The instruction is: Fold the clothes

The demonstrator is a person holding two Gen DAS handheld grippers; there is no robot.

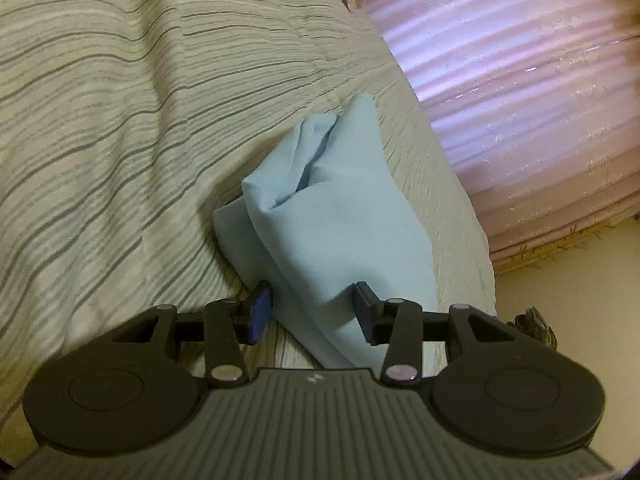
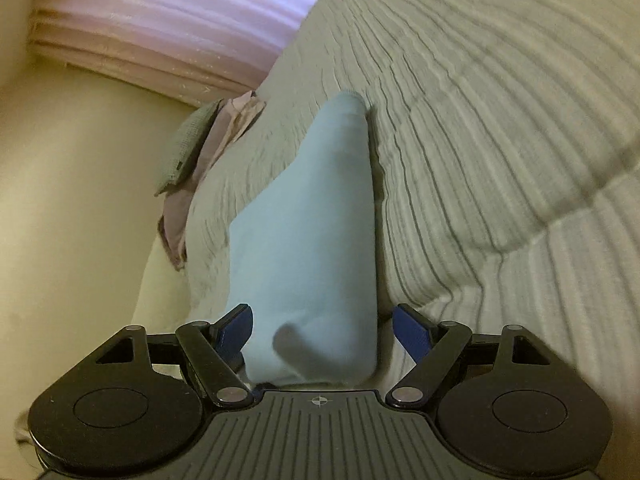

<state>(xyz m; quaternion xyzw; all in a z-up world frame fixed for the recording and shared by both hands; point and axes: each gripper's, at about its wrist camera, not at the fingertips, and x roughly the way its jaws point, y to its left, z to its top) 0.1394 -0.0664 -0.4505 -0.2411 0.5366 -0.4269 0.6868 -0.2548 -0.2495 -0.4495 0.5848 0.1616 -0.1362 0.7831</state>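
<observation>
A light blue garment (image 1: 332,220) lies folded into a narrow, lumpy bundle on the striped grey-green bedcover (image 1: 120,120). Its near end sits between the blue pads of my left gripper (image 1: 313,314), which stands open, with a gap showing beside the left pad. In the right wrist view the same garment (image 2: 308,240) stretches away from me over the bedcover (image 2: 480,120). Its near end lies between the spread fingers of my right gripper (image 2: 324,332), which is open, with the right pad clear of the cloth.
The bed's edge runs close beside the garment, with a cream floor (image 1: 580,280) below. A pink curtain (image 1: 520,100) hangs beyond it. A grey-green cloth and a mauve cloth (image 2: 188,148) lie piled at the bed's edge. Wide bedcover stretches off on the other side.
</observation>
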